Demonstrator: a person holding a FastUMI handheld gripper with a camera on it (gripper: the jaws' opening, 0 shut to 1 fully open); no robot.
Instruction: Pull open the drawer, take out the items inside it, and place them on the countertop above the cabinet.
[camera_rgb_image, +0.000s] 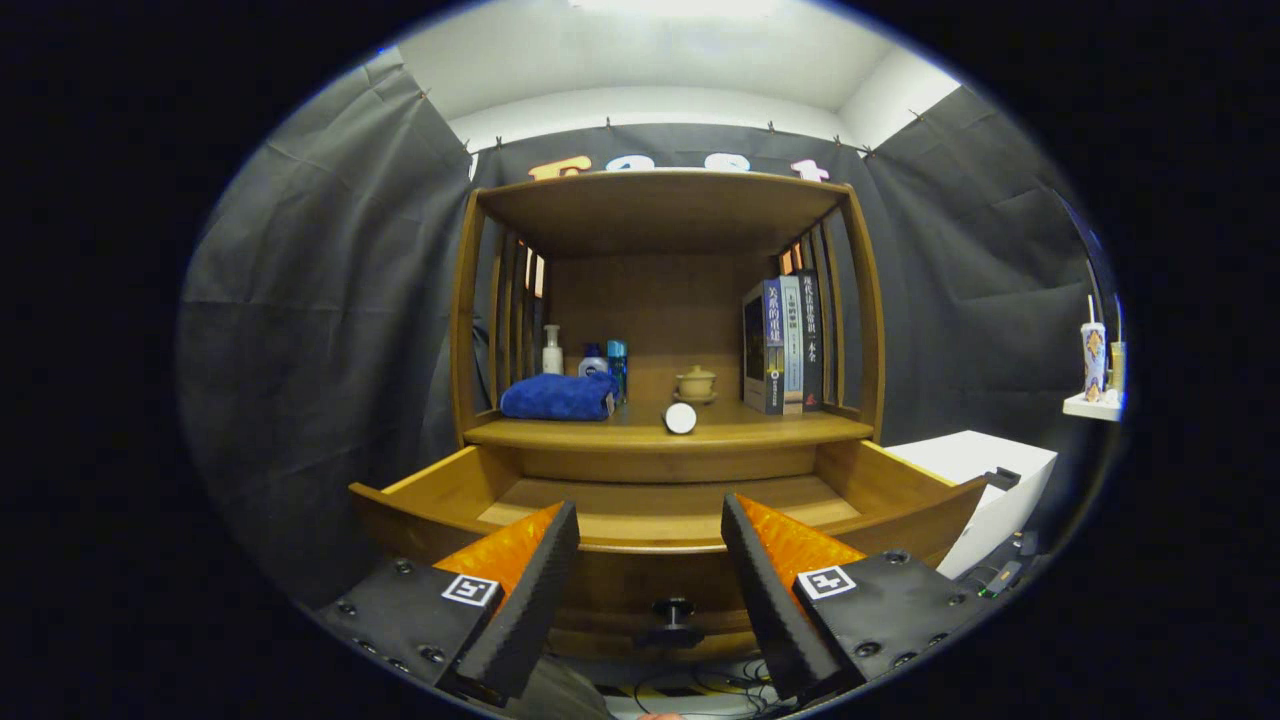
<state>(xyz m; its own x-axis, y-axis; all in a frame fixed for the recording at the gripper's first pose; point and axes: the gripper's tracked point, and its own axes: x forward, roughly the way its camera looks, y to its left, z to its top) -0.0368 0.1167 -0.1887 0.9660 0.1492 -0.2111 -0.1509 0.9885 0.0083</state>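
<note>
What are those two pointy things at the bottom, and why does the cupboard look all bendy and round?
Those two pointy things are the fingers of a claw that a person holds in one hand. A small camera rides on the claw and looks forward along the fingers. Its lens sees very wide, so straight things look bent.

The claw is open and holds nothing. Its fingers hang just in front of a wooden drawer that is pulled out. The drawer's black knob sits between the fingers. The part of the drawer's floor you can see is bare.

Above the drawer is the countertop. On it lie a folded blue towel, some bottles behind it, a small white round thing, a little lidded cup and some standing books.
</note>
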